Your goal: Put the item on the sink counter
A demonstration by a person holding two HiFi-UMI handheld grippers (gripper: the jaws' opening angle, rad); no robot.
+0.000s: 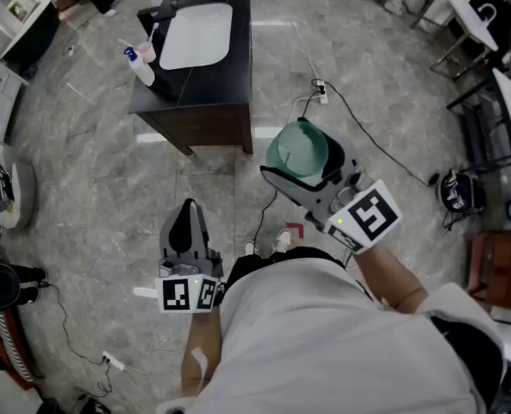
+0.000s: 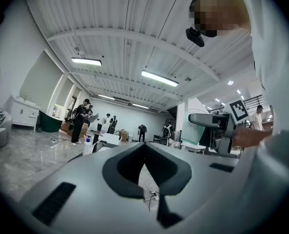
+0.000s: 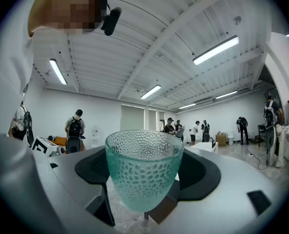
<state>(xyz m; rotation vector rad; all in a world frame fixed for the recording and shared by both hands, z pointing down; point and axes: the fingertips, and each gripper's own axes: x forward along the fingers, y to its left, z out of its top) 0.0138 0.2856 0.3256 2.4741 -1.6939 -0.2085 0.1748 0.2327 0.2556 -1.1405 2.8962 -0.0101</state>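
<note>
Well short of the sink counter [image 1: 238,76], the right gripper [image 1: 302,169] pinches an upright green glass cup [image 3: 143,172] above the floor. The counter's near edge lies ahead and to its left. The left gripper [image 1: 186,222] trails, pressed together, empty.

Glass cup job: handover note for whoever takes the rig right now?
Right gripper: shut on the green glass cup, which is upright and in the air.
Left gripper: shut, nothing in it.
Sink counter: ahead across the floor, not reached yet. A bottle and a pink cup stand left of the basin.
Done: cup is in hand.
Left: walk over, set it on a bare part of the counter, release.
</note>
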